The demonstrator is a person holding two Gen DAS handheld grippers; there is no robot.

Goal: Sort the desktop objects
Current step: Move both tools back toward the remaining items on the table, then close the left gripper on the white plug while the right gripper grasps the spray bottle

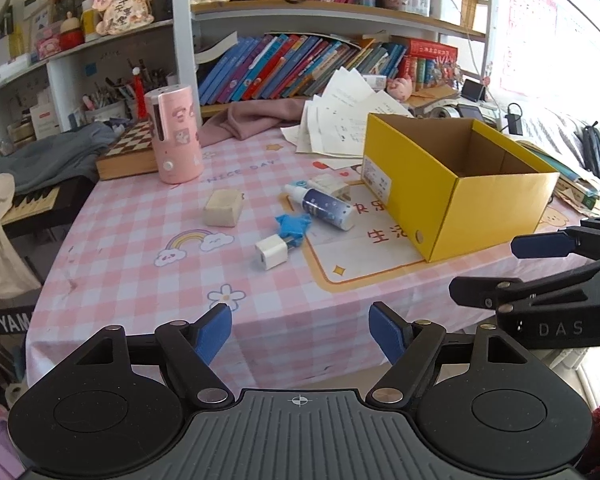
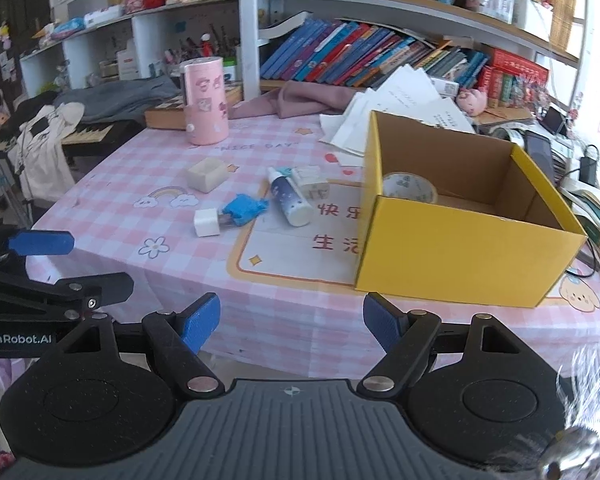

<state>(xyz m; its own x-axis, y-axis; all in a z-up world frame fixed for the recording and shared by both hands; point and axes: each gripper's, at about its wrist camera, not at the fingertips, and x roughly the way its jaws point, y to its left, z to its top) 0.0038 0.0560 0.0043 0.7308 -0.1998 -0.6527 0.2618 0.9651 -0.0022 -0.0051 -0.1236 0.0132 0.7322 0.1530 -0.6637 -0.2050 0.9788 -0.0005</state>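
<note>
On the pink checked tablecloth (image 1: 140, 216) lie a white charger plug (image 1: 271, 254), a blue crumpled thing (image 1: 292, 227), a dark blue spray bottle (image 1: 324, 206), a small white carton (image 1: 332, 187) and a beige block (image 1: 222, 208). An open yellow box (image 1: 452, 200) stands to their right; a roll of tape (image 2: 410, 188) lies inside it. My left gripper (image 1: 300, 330) is open and empty, before the table's front edge. My right gripper (image 2: 291, 322) is open and empty too, beside the left one, in front of the yellow box (image 2: 460, 264).
A pink cylinder container (image 1: 175, 132) and a chessboard box (image 1: 128, 152) stand at the back left. Loose papers (image 1: 340, 120) and a pink cloth (image 1: 260, 118) lie at the back. Bookshelves (image 1: 300, 68) rise behind, and a keyboard (image 1: 32, 200) sits off the left edge.
</note>
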